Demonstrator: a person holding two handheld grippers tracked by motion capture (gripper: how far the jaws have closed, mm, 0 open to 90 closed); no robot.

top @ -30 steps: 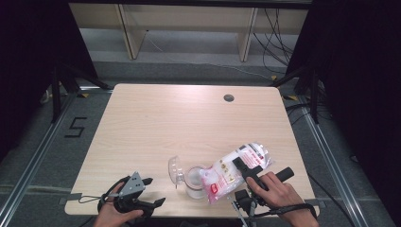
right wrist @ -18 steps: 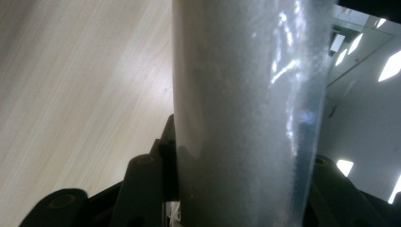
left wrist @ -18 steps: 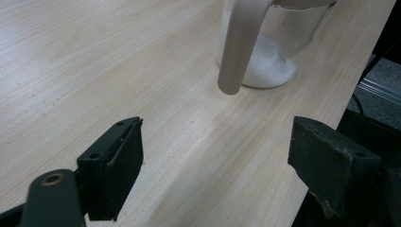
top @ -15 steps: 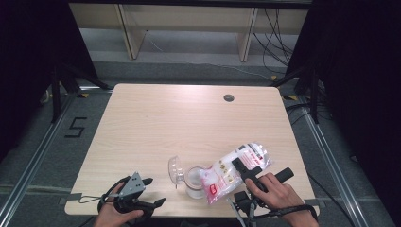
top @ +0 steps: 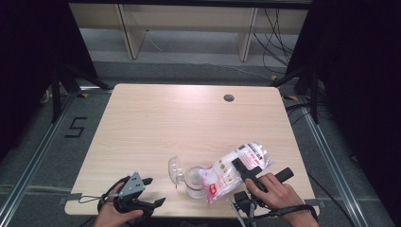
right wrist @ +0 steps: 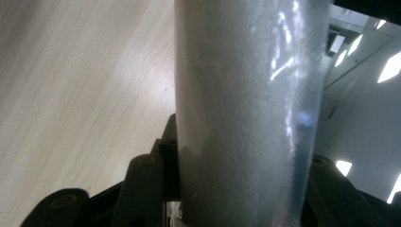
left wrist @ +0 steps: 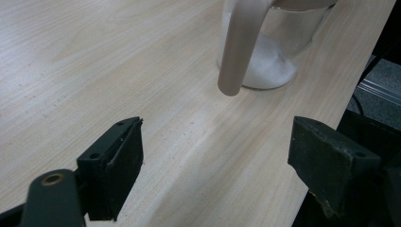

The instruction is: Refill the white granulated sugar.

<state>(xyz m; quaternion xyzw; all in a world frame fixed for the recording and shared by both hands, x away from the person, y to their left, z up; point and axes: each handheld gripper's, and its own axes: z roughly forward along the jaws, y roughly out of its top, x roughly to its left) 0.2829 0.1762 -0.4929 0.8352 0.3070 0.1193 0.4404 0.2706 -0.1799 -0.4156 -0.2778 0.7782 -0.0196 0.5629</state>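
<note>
Standing on grey floor (top: 61, 142), the wooden table (top: 189, 123) carries right jaws clamping a bag (top: 227, 172), left jaws wide.

The bench (top: 189, 123) is lit evenly from above, while the surroundings are left dark. Glare is seen on the bag (right wrist: 246, 94), which is blurred because of closeness. Soft shadows are cast near the jar (left wrist: 274, 56).

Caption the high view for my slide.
Right gripper tips a bag of white granules over a clear jar.
</note>
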